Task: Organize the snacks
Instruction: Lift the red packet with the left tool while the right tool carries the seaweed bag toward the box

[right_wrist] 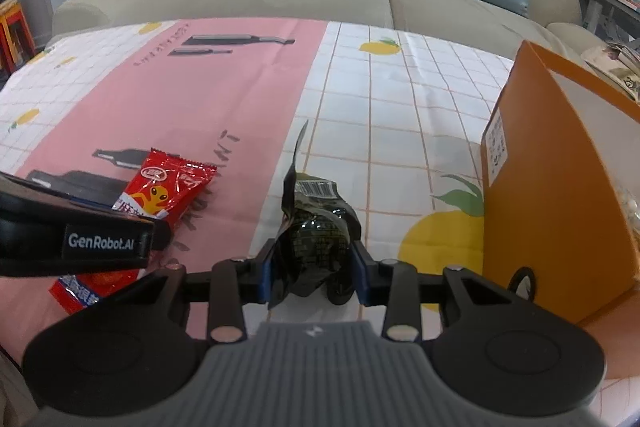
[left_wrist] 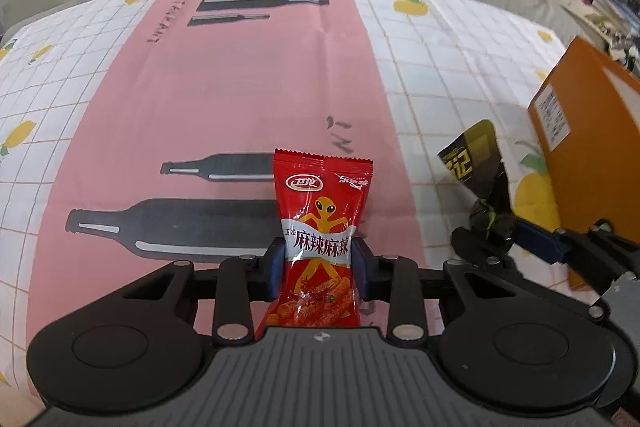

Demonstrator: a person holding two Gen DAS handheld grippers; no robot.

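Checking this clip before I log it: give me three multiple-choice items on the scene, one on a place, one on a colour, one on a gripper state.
1. Where is the orange box?
A. At the table's right side
B. On the sofa
C. Under the red packet

2. What colour is the packet in the right gripper?
A. Yellow
B. Dark
C. White

3. What is the left gripper doing?
A. Standing empty
B. Gripping the box
C. Gripping the red packet

Key: 1 A, the box stands right of the dark packet; 2 B, black-green wrapper between the pads; 3 C, pads press its sides.
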